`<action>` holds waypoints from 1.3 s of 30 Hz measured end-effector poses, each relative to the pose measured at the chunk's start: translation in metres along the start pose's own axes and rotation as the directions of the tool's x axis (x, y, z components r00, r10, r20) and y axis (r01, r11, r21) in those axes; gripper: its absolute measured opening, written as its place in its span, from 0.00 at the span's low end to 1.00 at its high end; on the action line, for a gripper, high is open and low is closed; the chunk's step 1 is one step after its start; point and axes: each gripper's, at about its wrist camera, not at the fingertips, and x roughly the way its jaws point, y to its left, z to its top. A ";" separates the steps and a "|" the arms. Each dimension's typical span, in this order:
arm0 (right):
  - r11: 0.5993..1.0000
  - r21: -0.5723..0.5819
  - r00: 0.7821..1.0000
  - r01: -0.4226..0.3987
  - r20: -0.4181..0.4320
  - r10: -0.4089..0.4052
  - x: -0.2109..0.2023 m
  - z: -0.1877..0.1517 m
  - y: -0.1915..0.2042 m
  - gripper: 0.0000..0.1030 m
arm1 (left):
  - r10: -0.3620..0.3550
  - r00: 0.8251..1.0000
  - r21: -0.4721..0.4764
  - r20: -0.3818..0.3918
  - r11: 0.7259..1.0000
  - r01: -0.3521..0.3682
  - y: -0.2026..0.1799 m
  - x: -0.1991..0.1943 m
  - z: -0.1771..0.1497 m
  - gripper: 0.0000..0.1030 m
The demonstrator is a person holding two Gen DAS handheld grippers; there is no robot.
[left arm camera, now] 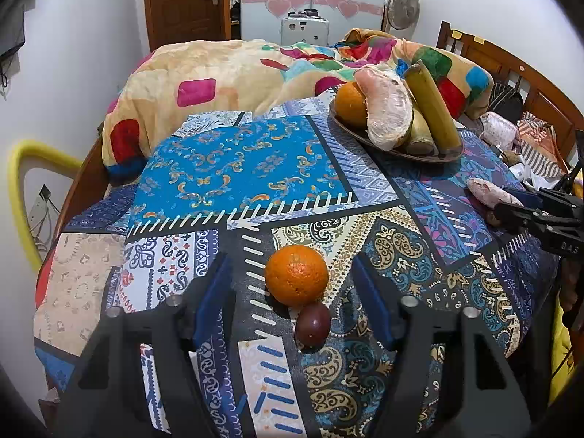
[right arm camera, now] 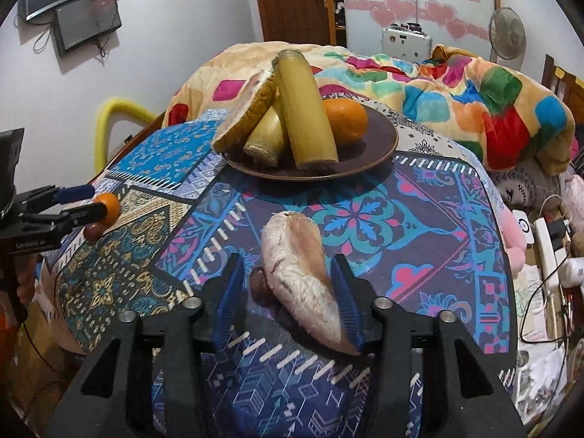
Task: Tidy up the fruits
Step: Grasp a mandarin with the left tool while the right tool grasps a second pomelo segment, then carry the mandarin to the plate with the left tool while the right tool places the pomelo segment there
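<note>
Fruit is being sorted on a patchwork bedspread [left arm camera: 233, 168] covering a bed. Near the left gripper [left arm camera: 292, 284], a loose orange [left arm camera: 296, 275] is lying between the spread blue pads, with neither pad touching it. A dark purple passion fruit [left arm camera: 312, 324] is resting just nearer than the orange, touching it. In the right wrist view, the right gripper [right arm camera: 288, 284] is being held around a peeled pomelo segment [right arm camera: 299, 277]; the right pad is lying against the segment's side, while a gap is showing on the left, so a firm pinch cannot be told. A small dark brown fruit [right arm camera: 260, 284] is sitting just left of the segment, between the pads. Farther back, a brown plate [right arm camera: 379, 146] is carrying a second orange [right arm camera: 346, 120], a larger wrapped pomelo piece [right arm camera: 248, 113] and two yellow-green stalk-like pieces [right arm camera: 306, 109] leaning together. A colourful blanket [left arm camera: 204, 73] is heaped beyond the plate.
</note>
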 end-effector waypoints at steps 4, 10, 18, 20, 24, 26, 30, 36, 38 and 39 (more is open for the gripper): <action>1.000 0.011 1.000 -0.009 -0.002 0.009 0.000 0.000 -0.003 0.34 | -0.029 0.999 -0.016 -0.023 0.999 0.028 0.003 0.006 -0.002 0.53; 0.999 0.032 0.999 -0.034 0.001 0.034 -0.005 -0.001 -0.009 0.32 | -0.025 0.999 -0.014 -0.045 1.000 0.025 0.001 0.012 -0.005 0.36; 0.995 0.092 0.999 -0.047 0.025 0.045 -0.021 -0.001 -0.027 0.24 | -0.035 0.999 -0.006 -0.015 0.999 0.035 -0.010 -0.003 0.004 0.35; 0.995 0.095 0.999 -0.035 0.028 0.033 -0.025 -0.002 -0.031 0.22 | -0.045 0.999 0.002 -0.001 0.999 0.045 -0.016 -0.008 0.008 0.35; 0.994 0.107 0.999 -0.021 0.035 0.017 -0.033 -0.004 -0.040 0.22 | -0.073 0.997 0.016 0.021 0.997 0.073 -0.031 -0.014 0.017 0.35; 0.993 0.114 0.999 -0.011 0.037 0.007 -0.035 -0.005 -0.045 0.22 | -0.090 0.996 0.026 0.028 0.996 0.090 -0.040 -0.015 0.021 0.35; 0.994 0.113 0.999 -0.005 0.052 -0.001 -0.042 -0.005 -0.049 0.21 | -0.121 0.992 0.050 0.040 0.992 0.119 -0.058 -0.012 0.031 0.35; 0.995 0.098 0.996 -0.005 0.091 -0.004 -0.051 0.010 -0.051 0.19 | -0.160 0.986 0.060 0.044 0.986 0.157 -0.082 0.004 0.050 0.35; 0.996 0.090 0.995 -0.003 0.104 -0.007 -0.052 0.015 -0.051 0.18 | -0.164 0.985 0.066 0.046 0.985 0.161 -0.090 0.010 0.057 0.35; 0.996 0.084 0.994 -0.001 0.108 -0.009 -0.052 0.017 -0.050 0.18 | -0.163 0.985 0.072 0.048 0.985 0.160 -0.093 0.012 0.060 0.35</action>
